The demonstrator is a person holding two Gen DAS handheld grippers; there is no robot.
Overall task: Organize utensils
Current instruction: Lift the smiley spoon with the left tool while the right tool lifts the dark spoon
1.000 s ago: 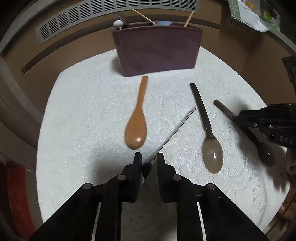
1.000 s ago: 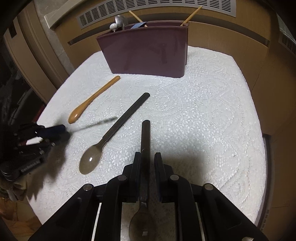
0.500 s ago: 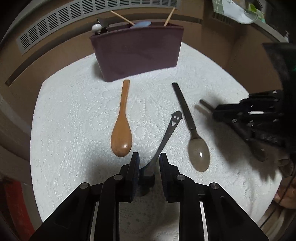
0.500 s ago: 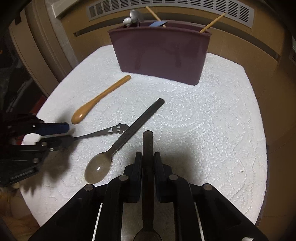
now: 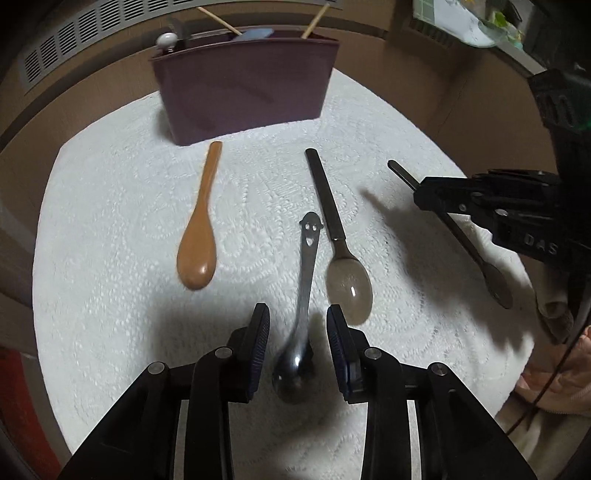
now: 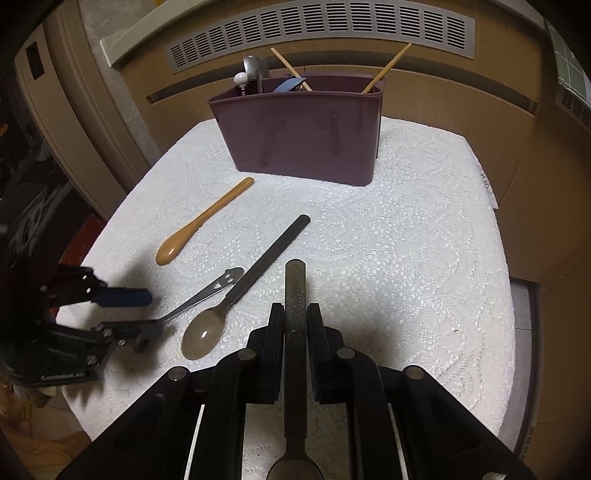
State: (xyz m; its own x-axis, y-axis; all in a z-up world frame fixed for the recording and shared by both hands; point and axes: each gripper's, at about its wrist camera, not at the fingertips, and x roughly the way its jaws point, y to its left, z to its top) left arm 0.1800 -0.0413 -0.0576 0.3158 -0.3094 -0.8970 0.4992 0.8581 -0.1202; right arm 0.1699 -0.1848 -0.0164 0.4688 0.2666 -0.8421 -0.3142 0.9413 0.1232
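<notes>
A metal spoon (image 5: 308, 258) with a smiley cut into its handle lies on the white cloth, bowl toward me. It sits between the jaws of my left gripper (image 5: 297, 314), which are opening; the pads (image 5: 258, 332) stand clear of it. My right gripper (image 6: 295, 310) is shut on the flat handle of a dark spoon (image 6: 295, 288), held above the cloth with its bowl hanging behind the fingers. A wooden spoon (image 5: 199, 236) and a black-handled spoon (image 5: 332, 218) with a translucent bowl lie on the cloth. The maroon utensil holder (image 6: 306, 136) stands at the back.
The holder has chopsticks (image 6: 384, 68), a metal spoon and a blue piece in it. A white lace cloth (image 6: 406, 240) covers the small table, with edges close on all sides. A wooden wall with a vent grille (image 6: 317, 26) rises right behind. A pink sleeve (image 5: 554, 376) shows at right.
My left gripper has opened and let go of the metal spoon, which now lies flat on the cloth. The right gripper has risen a little with the dark spoon.
</notes>
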